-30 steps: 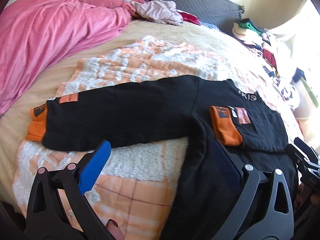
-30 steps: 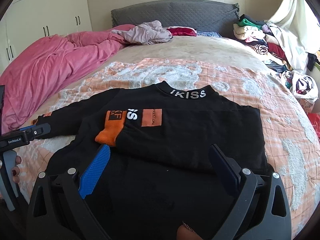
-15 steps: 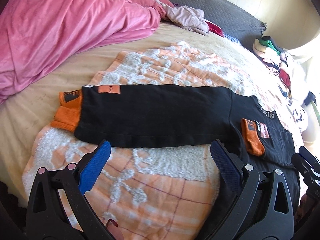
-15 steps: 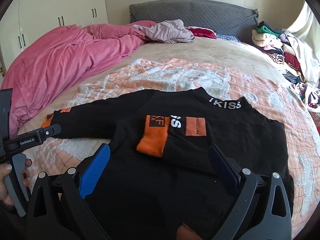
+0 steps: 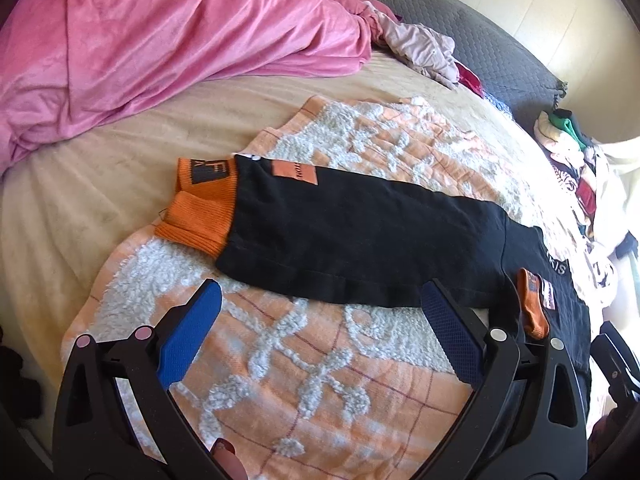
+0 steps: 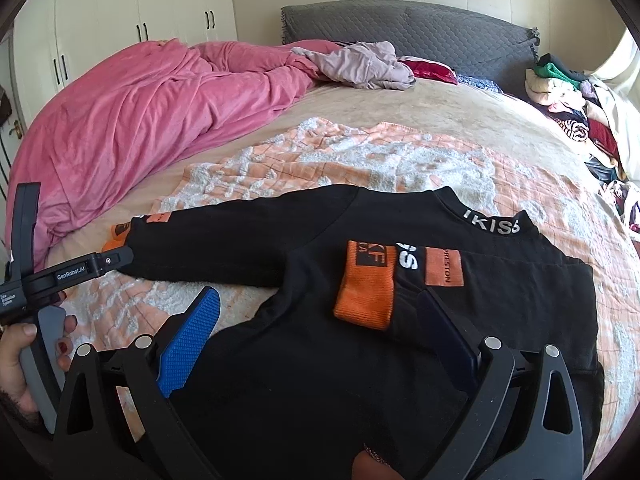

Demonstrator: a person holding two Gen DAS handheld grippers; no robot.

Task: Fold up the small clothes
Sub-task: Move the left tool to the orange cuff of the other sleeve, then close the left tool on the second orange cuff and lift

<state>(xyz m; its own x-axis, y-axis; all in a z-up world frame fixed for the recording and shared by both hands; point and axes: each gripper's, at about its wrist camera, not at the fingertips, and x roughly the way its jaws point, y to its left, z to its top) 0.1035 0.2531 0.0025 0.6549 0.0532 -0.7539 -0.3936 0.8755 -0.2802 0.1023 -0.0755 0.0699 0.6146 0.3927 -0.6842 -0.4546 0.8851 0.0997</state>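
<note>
Lying flat on the orange blanket point(image 6: 360, 152), the black sweater point(image 6: 320, 360) shows one orange-cuffed sleeve point(image 5: 360, 236) outstretched, the other folded across; both claws, left point(image 5: 320, 320) and right point(image 6: 316, 324), gape empty.

Left gripper point(image 5: 318, 322): jaws spread wide, nothing between the blue pads, angled down.
Right gripper point(image 6: 320, 328): jaws equally wide, holding nothing.
Left hand point(image 6: 24, 364): wrapped round the gripper handle, thumb on top, painted nails on the grey trigger.
</note>
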